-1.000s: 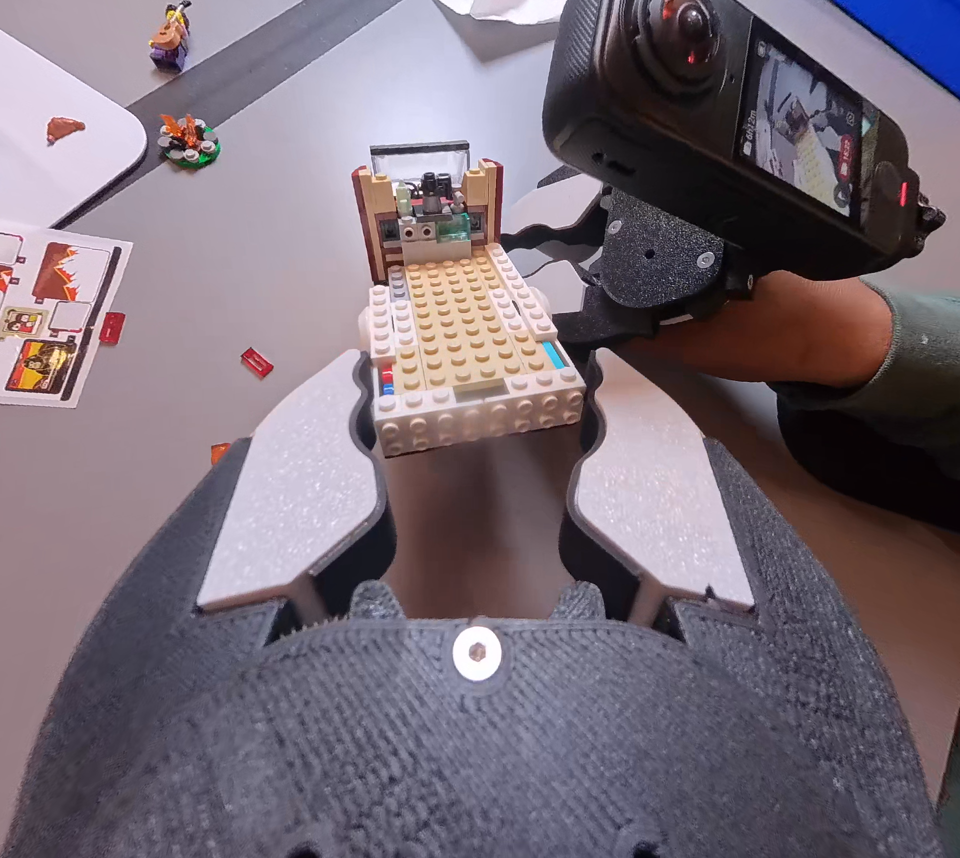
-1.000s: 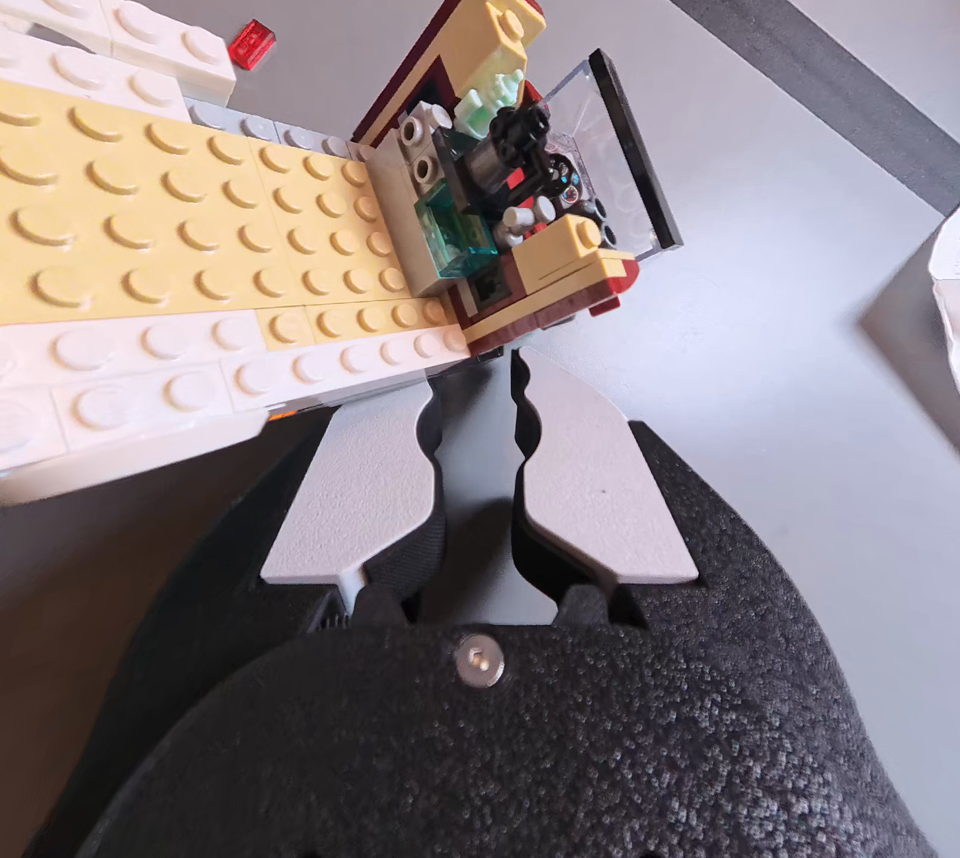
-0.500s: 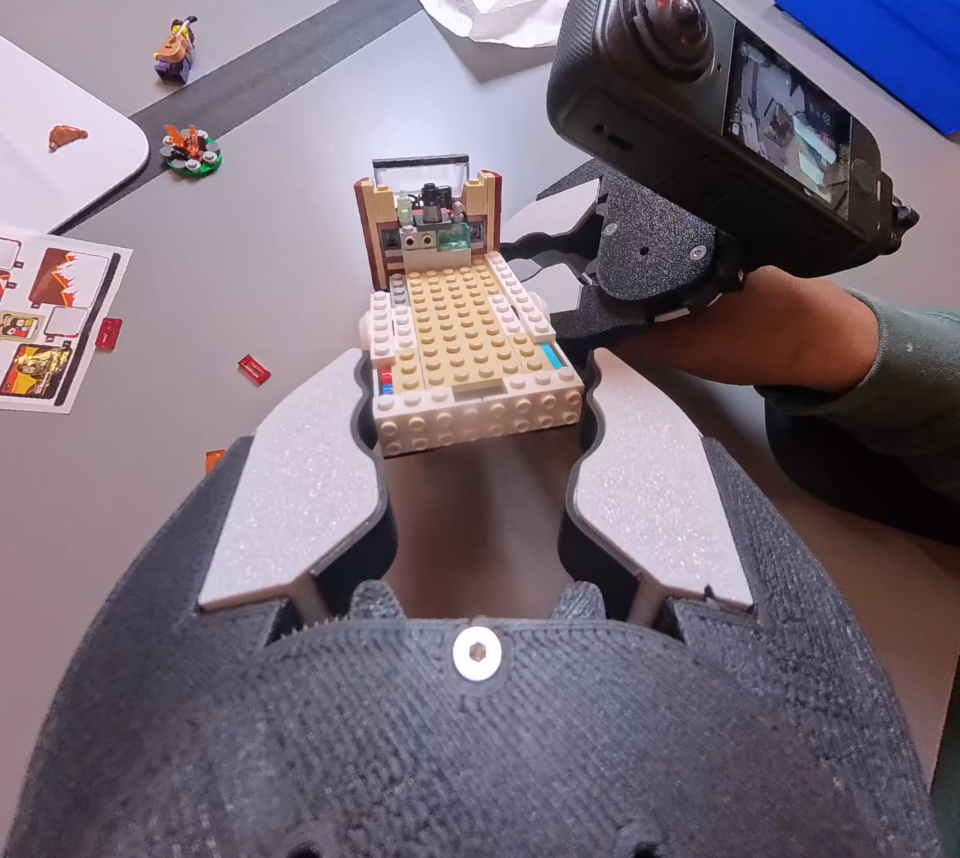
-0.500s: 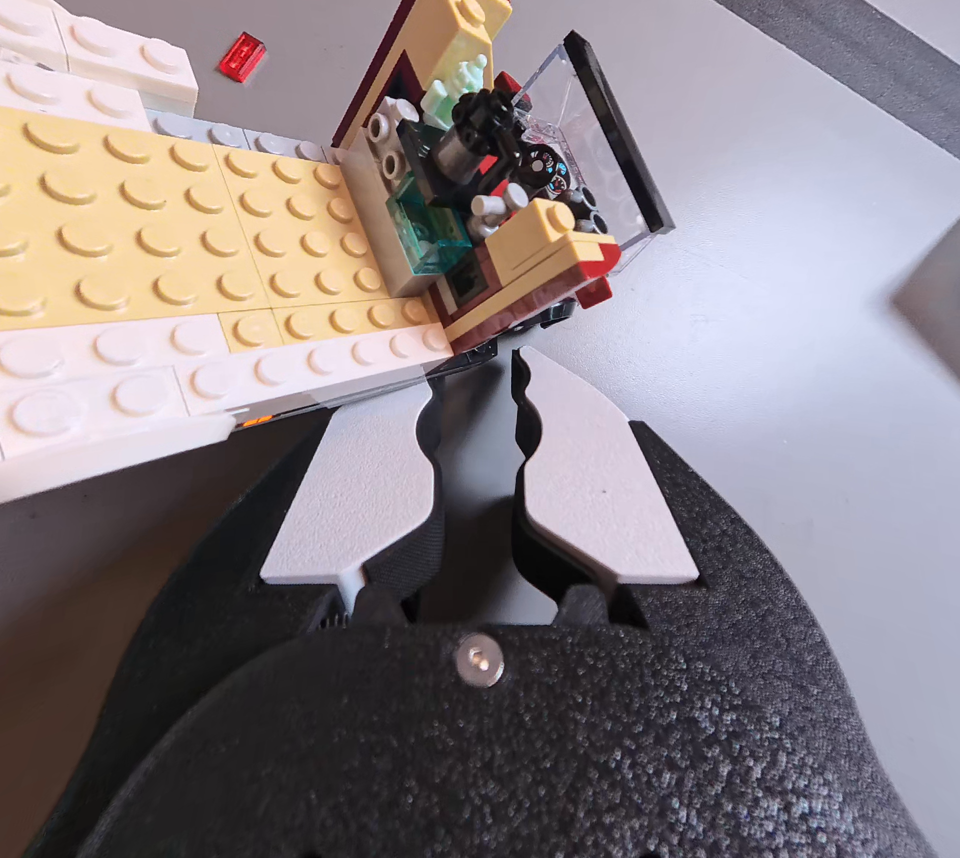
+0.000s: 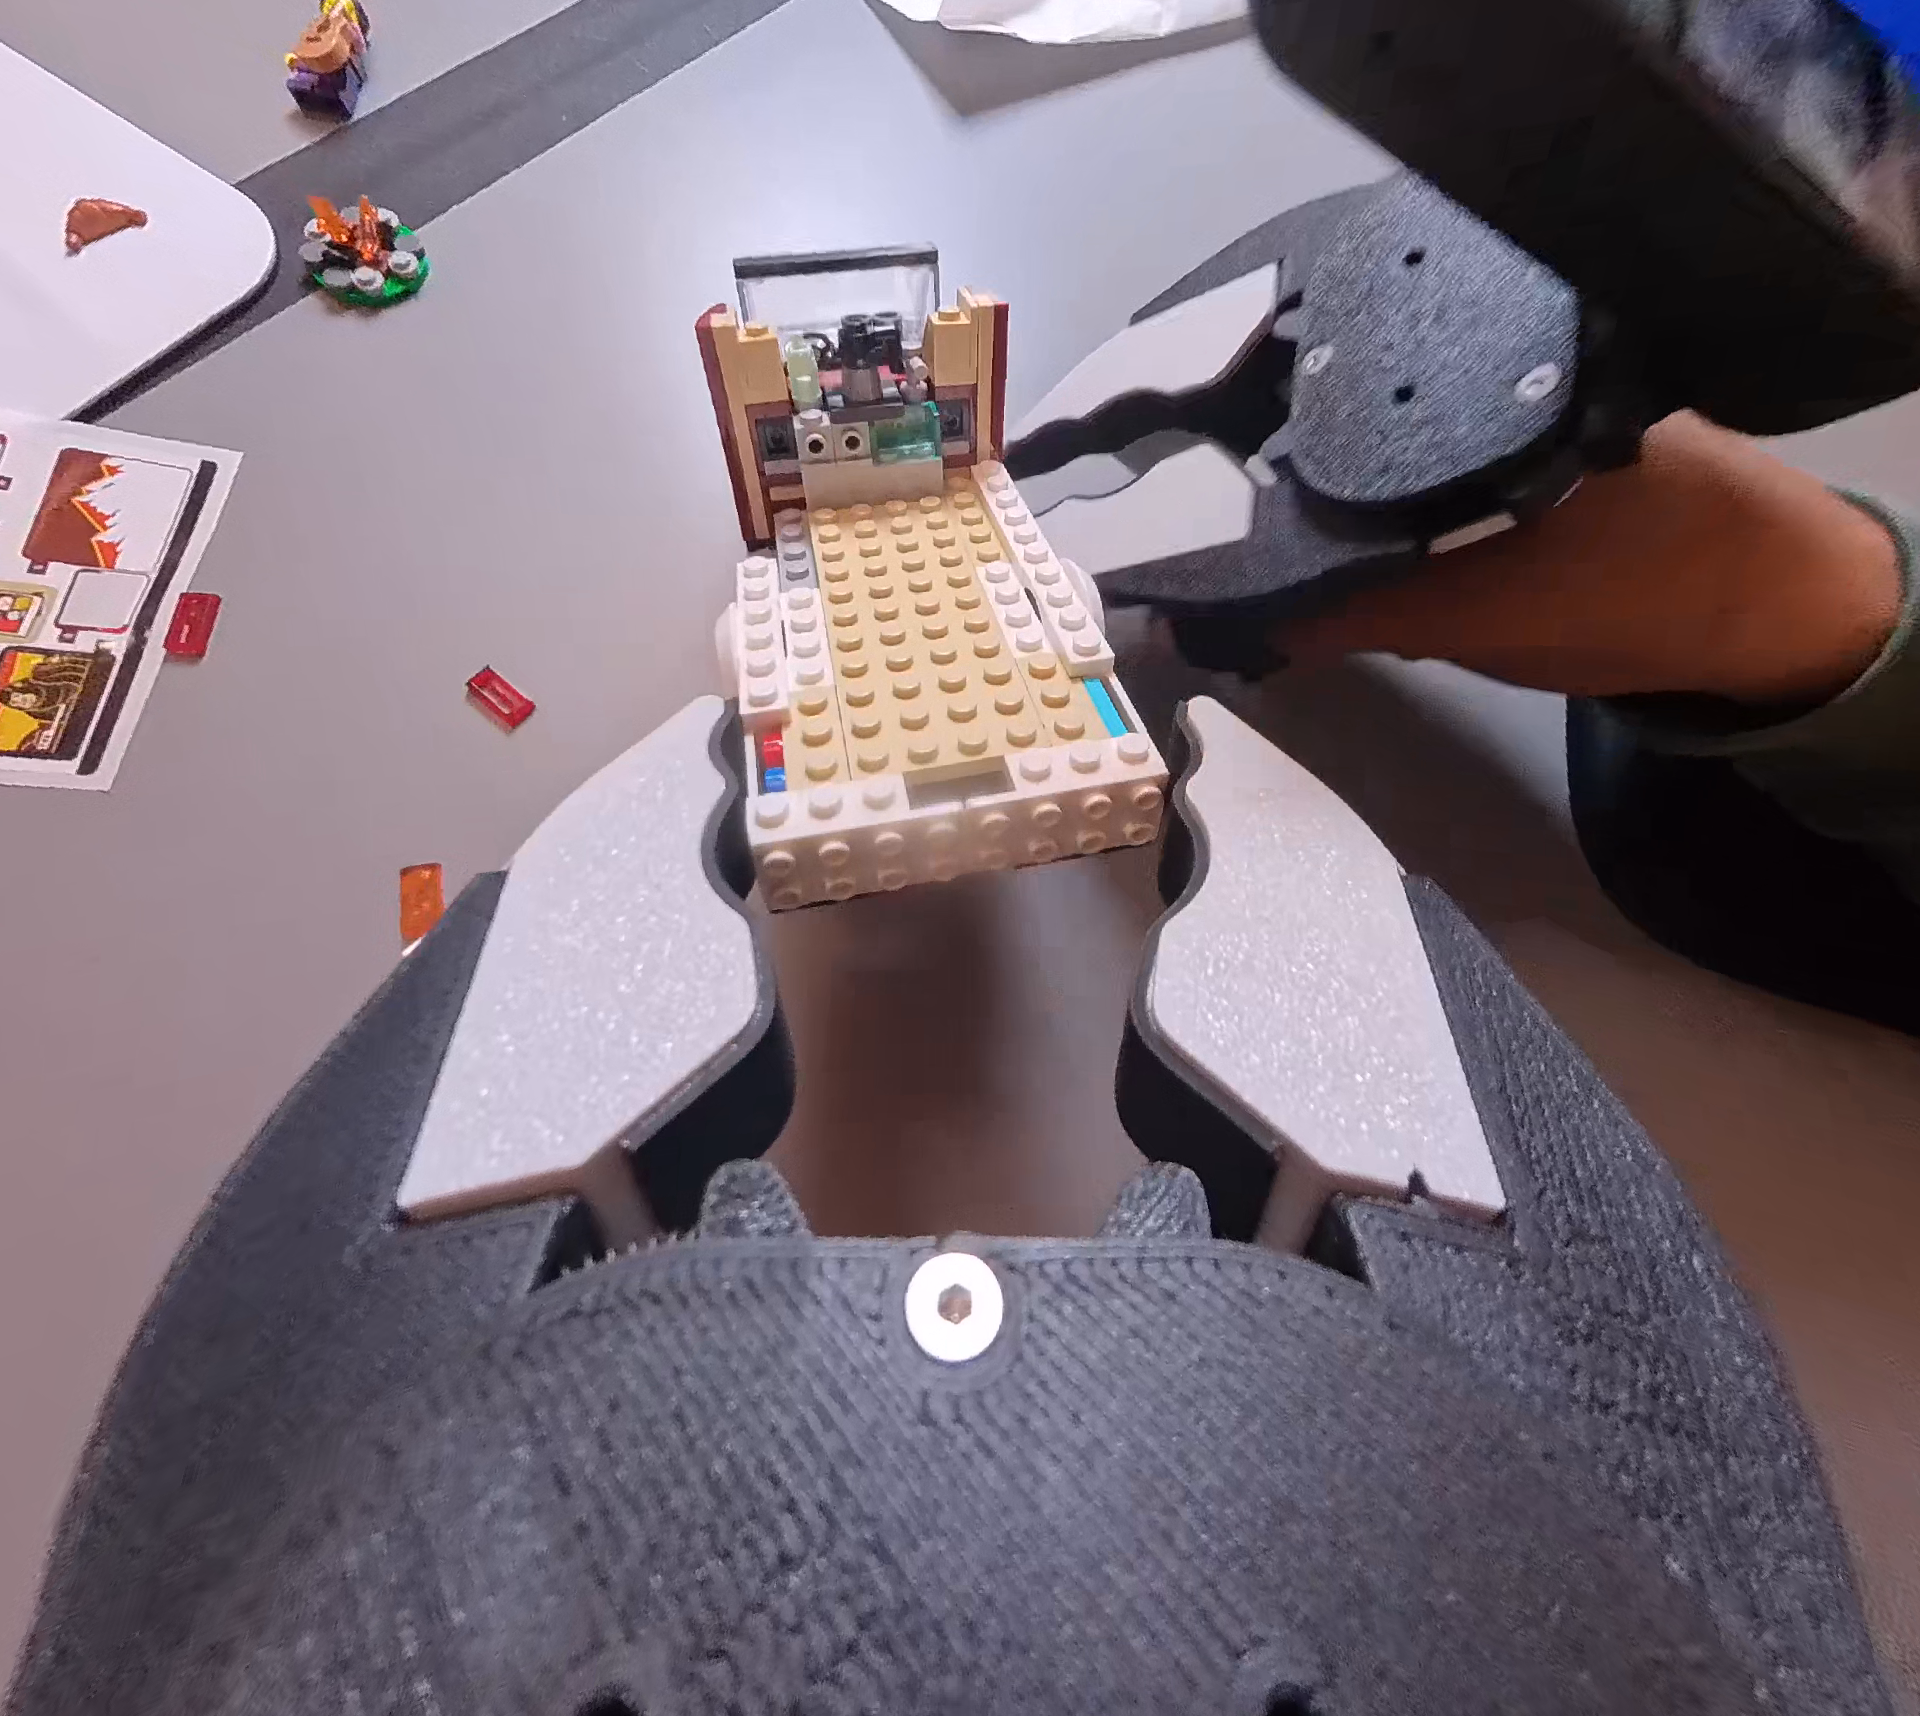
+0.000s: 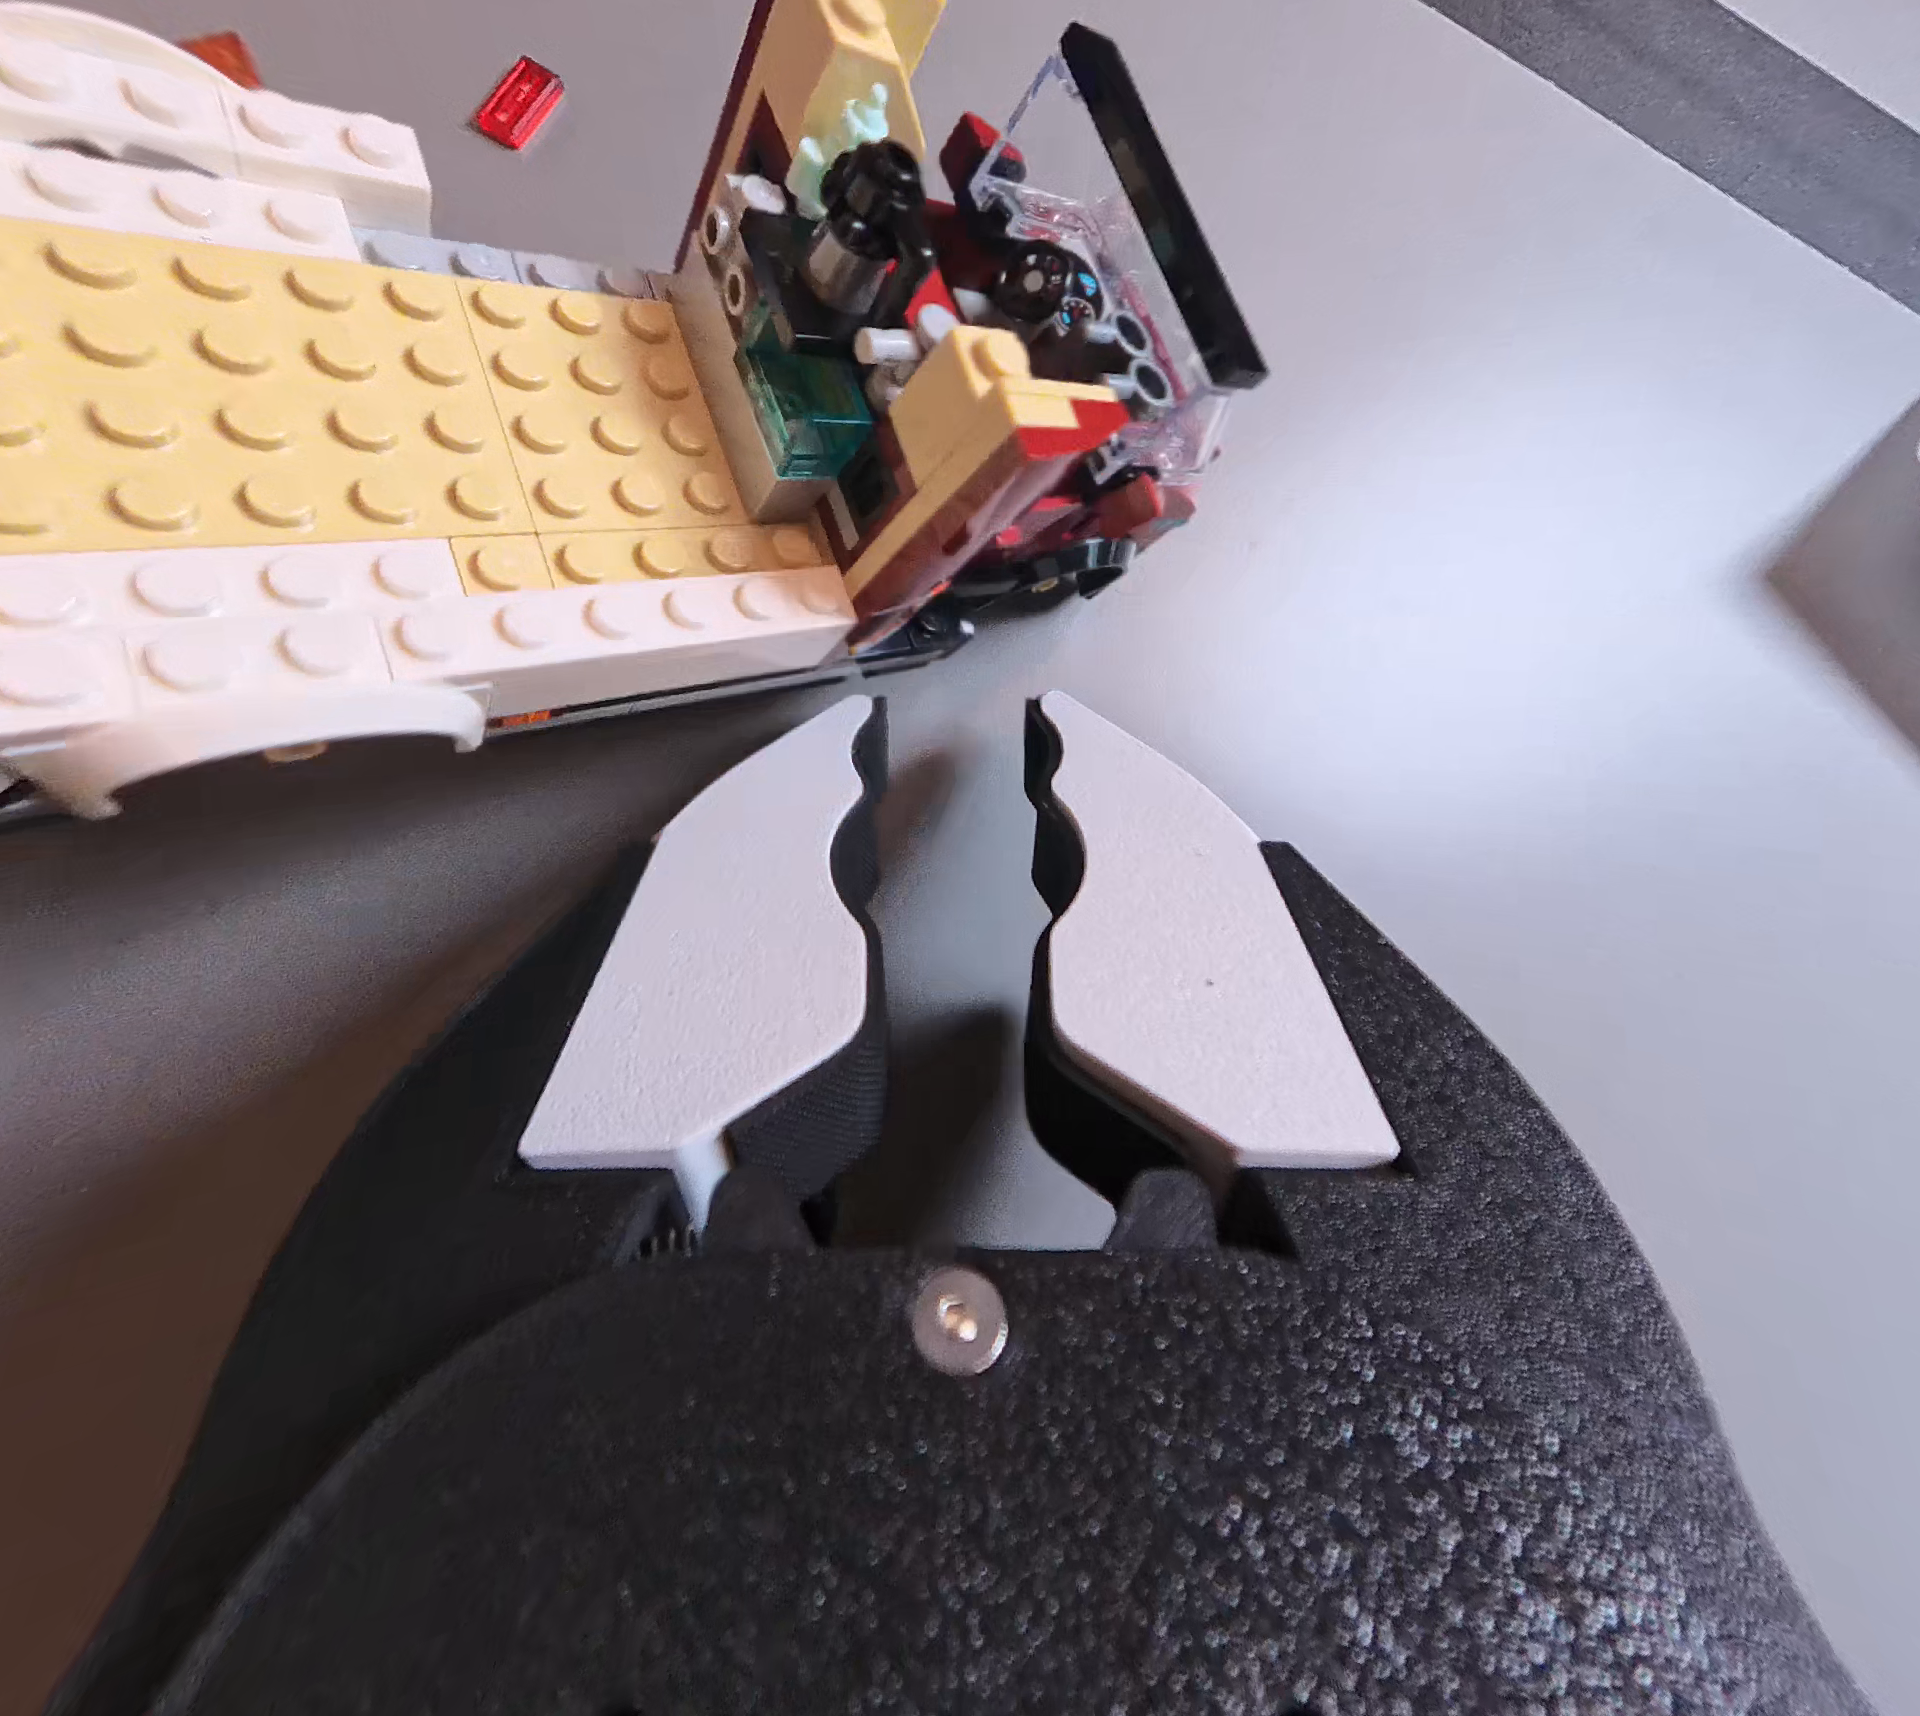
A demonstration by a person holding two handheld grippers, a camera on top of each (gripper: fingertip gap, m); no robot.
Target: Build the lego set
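I am working over the grey counter [image 5: 540,440], and the biggest thing on it is the lego vehicle [image 5: 914,627], sitting near the middle with its tan studded deck pointing back at me and its cab end facing away.

My left claw [image 5: 951,793] is gripping the white rear end of that vehicle, one finger pressing each side. My right claw [image 6: 954,710] is hanging empty just beside the cab end, jaws parted by a narrow gap and holding nothing.

The main risk, as I am judging it, is in that one-ended hold: I am pinching only the tail, so any push from the right claw against the cab could be levering the body round or popping the white side plates off.

The clear windshield [image 6: 1122,284] is standing tilted at the very front, and a sideways knock from the right claw could be snapping it loose, along with the small black and grey cockpit parts [image 6: 873,243] behind it.

Smallest of all, the loose red tile [image 5: 501,698] is lying close beside my left finger, and I am likely to be sweeping it away if I slide the vehicle sideways.
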